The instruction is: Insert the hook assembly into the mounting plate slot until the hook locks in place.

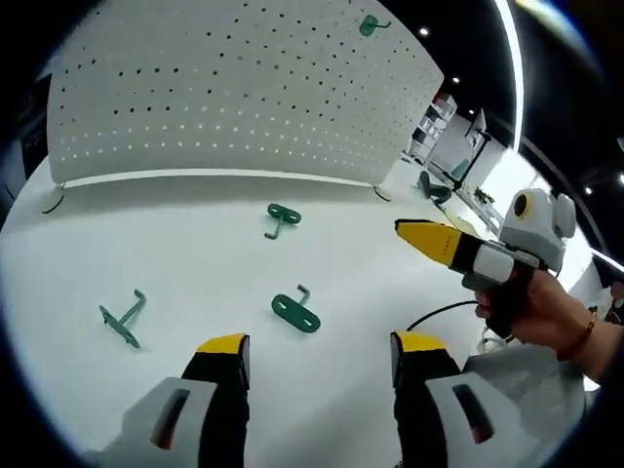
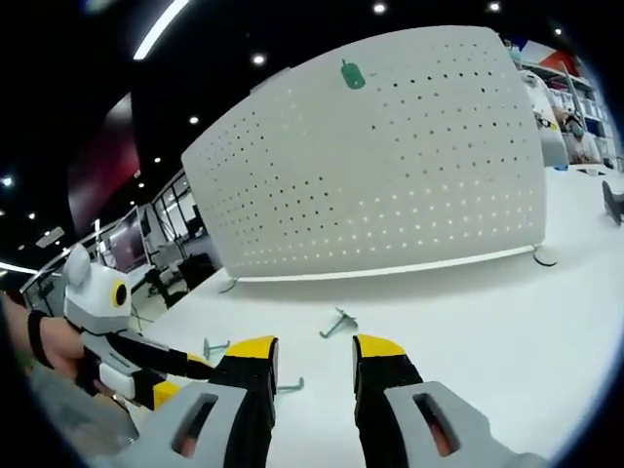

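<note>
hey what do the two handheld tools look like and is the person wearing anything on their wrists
Both tools have grey bodies with slotted jaws tipped in yellow: the left tool and the right tool. Seen from the left gripper view, the right tool has yellow-and-black jaws, a white body, a black handle and a thin black cable. The hand holding it wears a thin orange bracelet.

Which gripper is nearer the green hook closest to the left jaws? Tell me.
Left. The left gripper sits just short of that green hook, jaws open and empty. The right gripper hovers further off to its right, near the table edge.

Dark ceiling [image 2: 292,29] with spotlights above white table [image 1: 195,263].
</note>
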Tool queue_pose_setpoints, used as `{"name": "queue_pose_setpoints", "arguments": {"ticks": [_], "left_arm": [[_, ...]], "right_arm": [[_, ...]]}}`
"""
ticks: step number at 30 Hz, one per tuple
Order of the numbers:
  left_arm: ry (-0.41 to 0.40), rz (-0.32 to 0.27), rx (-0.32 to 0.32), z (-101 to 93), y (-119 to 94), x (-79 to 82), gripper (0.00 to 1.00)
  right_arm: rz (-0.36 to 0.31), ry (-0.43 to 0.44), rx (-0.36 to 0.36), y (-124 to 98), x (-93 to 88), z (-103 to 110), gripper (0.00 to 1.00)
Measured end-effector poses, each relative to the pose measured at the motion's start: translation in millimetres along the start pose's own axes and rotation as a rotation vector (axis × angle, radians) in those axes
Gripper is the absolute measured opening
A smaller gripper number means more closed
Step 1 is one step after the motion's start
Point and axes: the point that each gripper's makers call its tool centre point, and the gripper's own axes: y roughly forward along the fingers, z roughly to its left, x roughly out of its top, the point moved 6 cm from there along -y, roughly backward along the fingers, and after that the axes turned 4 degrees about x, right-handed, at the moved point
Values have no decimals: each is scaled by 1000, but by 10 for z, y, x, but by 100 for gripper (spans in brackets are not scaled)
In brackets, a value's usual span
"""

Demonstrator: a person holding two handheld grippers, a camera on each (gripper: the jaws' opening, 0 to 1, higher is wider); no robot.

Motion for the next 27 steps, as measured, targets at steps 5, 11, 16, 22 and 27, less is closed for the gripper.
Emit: {"name": "queue_pose_setpoints", "arguments": {"ticks": [5, 11, 16, 22, 27], "left_arm": [[-7, 10, 15, -4, 36, -39, 59], [-12, 25, 34, -22, 92, -76, 58], [-7, 34, 44, -17, 131, -69, 57], [-20, 47, 62, 0, 160, -63, 55], [-18, 52, 71, 7, 178, -76, 53]], "right_arm": [[-5, 2, 19, -2, -21, 27, 30], [2, -4, 31, 7, -46, 44, 31], [5, -6, 32, -4, -43, 53, 31], [-16, 28, 17, -34, -28, -6, 31], [-19, 31, 2, -45, -26, -22, 30]]}}
